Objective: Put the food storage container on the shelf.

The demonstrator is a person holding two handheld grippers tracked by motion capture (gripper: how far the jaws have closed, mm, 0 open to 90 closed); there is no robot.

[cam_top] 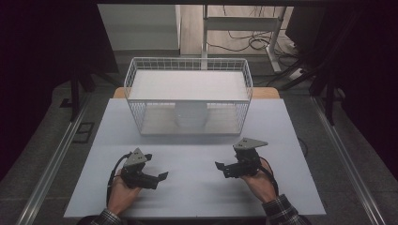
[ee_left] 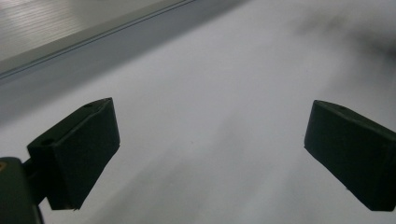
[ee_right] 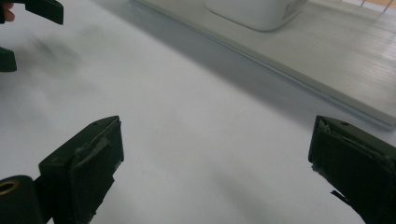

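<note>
My left gripper rests low over the white table at the front left, held by a hand, its jaws pointing right. In the left gripper view its jaws stand wide apart, open, with bare table between them. My right gripper sits at the front right with its jaws pointing left toward the other. It is open too, with nothing between the jaws. The left gripper's black jaw tips show at the top left of the right gripper view.
A white wire basket with a flat white top stands at the back middle of the table. A white round container sits inside on the basket's floor. Metal rails run along both sides of the table.
</note>
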